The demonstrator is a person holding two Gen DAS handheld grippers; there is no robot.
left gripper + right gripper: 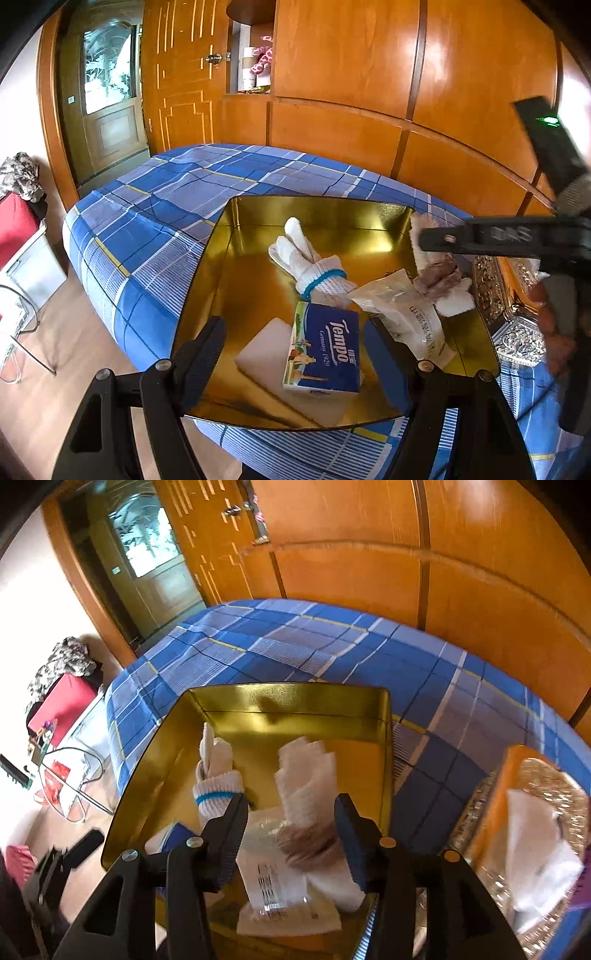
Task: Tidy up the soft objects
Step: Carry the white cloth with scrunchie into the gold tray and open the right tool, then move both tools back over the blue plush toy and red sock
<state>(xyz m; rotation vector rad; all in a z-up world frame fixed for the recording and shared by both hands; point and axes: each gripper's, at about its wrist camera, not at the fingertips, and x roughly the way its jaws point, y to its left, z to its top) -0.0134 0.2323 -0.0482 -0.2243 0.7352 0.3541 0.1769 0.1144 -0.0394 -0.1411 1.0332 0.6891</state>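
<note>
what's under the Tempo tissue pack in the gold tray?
The Tempo pack lies on a pale flat pad, which sits on the gold tray floor. How far the pad runs beneath the pack is covered, as is anything else under it.

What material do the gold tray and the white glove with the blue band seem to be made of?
The gold tray looks like thin polished metal: its walls mirror the room, and its edges are sharp. The white glove looks like knitted cotton, matte, with a ribbed cuff and a blue band; the exact fibre is not clear.
</note>
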